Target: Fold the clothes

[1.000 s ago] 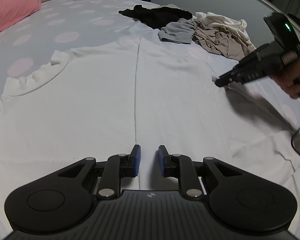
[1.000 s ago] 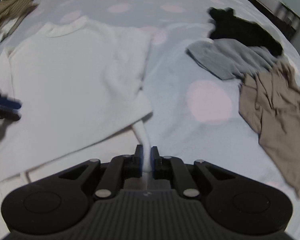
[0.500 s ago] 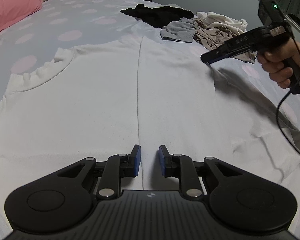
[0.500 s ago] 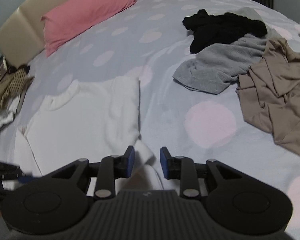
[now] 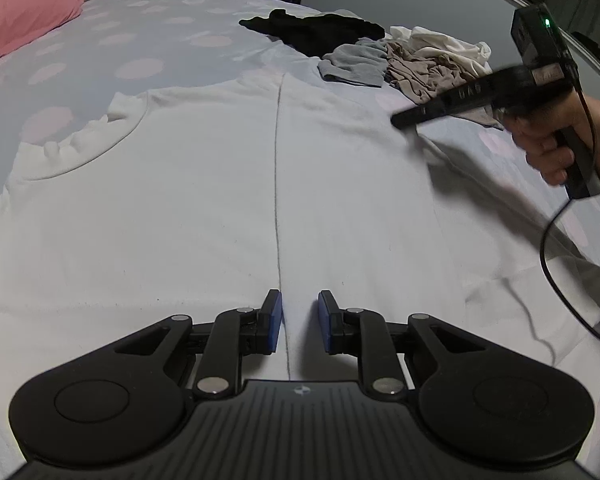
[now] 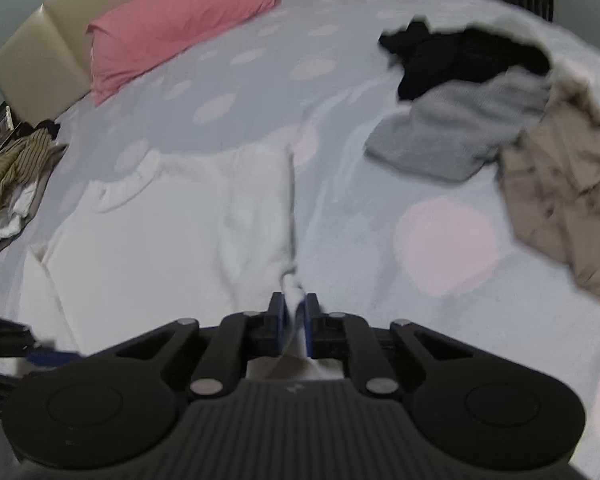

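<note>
A white T-shirt (image 5: 204, 200) lies spread flat on the bed, collar at the left, a dark seam line down its middle. My left gripper (image 5: 299, 322) hovers low over the shirt with its jaws slightly apart and nothing between them. My right gripper (image 6: 295, 322) is shut on a fold of the white T-shirt (image 6: 172, 232) at its right edge. In the left wrist view the right gripper (image 5: 404, 122) shows at the shirt's right side, held by a hand.
A pile of black (image 6: 460, 56), grey (image 6: 456, 132) and tan (image 6: 572, 200) clothes lies on the far right of the dotted bedsheet (image 6: 440, 240). A pink pillow (image 6: 180, 20) leans on the headboard. Striped clothes (image 6: 12, 164) lie at the left edge.
My right gripper was open half a second ago and has now closed on the shirt's right edge. It has dropped lower toward the shirt. My left gripper has barely moved.
</note>
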{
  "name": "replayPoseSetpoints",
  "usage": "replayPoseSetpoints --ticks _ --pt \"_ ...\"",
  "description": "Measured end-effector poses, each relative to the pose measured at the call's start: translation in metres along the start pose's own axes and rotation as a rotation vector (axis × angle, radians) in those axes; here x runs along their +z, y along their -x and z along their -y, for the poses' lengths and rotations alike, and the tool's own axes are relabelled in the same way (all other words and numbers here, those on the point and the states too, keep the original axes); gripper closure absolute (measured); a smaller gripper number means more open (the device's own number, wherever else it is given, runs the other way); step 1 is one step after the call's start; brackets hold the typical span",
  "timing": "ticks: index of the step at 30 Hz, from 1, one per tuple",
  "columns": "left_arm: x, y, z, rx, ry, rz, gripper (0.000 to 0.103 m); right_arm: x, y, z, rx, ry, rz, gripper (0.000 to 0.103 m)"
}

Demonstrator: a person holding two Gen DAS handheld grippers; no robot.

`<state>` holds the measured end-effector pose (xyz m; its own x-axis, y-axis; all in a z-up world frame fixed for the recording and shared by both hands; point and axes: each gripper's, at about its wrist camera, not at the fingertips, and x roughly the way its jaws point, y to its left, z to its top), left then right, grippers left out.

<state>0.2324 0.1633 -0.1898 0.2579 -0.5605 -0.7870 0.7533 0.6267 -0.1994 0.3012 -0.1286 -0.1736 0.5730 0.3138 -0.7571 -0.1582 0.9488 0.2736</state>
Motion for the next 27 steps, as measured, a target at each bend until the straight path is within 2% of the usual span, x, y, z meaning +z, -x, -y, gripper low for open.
replayPoseSetpoints --ticks 3,5,8,10,12,13,16,19,21,23,24,25,27 --pt "-0.001 0.0 -0.002 -0.005 0.008 0.001 0.085 0.004 0.013 0.012 0.016 -0.11 0.069 0.092" --pt "-0.001 -0.001 -0.002 -0.007 0.011 0.002 0.085 0.005 0.016 0.018 0.025 -0.158 0.074 0.093" --pt "-0.001 -0.001 -0.002 -0.009 0.009 0.002 0.085 -0.003 0.003 0.02 -0.042 -0.17 0.0 0.092" --pt "-0.001 0.0 -0.003 -0.01 0.011 0.002 0.085 -0.007 -0.004 0.026 -0.051 -0.223 -0.021 0.089" --pt "-0.002 0.001 -0.002 -0.009 0.012 0.002 0.085 -0.007 -0.004 0.031 -0.051 -0.261 -0.005 0.085" --pt "-0.002 0.001 -0.002 -0.008 0.011 0.002 0.085 -0.005 -0.002 0.03 -0.062 -0.253 0.006 0.08" --pt "-0.003 0.0 -0.002 -0.004 0.017 0.001 0.085 -0.001 0.004 0.02 -0.123 -0.197 0.049 0.074" --pt "-0.002 -0.001 0.0 0.005 0.015 -0.003 0.085 0.004 0.012 0.008 -0.209 -0.152 0.122 0.073" --pt "-0.001 -0.001 0.002 0.011 0.015 -0.006 0.085 0.007 0.016 -0.001 -0.169 -0.113 0.172 0.073" --pt "-0.001 -0.002 0.003 0.016 0.015 -0.008 0.085 0.009 0.013 -0.009 -0.063 -0.083 0.174 0.073" --pt "-0.001 -0.001 0.003 0.019 0.016 -0.008 0.085 0.009 0.009 -0.012 0.001 -0.073 0.153 0.074" --pt "-0.001 -0.001 0.004 0.022 0.016 -0.009 0.085 0.009 0.005 -0.016 0.025 -0.056 0.127 0.077" --pt "0.001 -0.001 0.005 0.03 0.016 -0.014 0.085 0.007 -0.01 -0.018 -0.015 -0.038 0.032 0.08"
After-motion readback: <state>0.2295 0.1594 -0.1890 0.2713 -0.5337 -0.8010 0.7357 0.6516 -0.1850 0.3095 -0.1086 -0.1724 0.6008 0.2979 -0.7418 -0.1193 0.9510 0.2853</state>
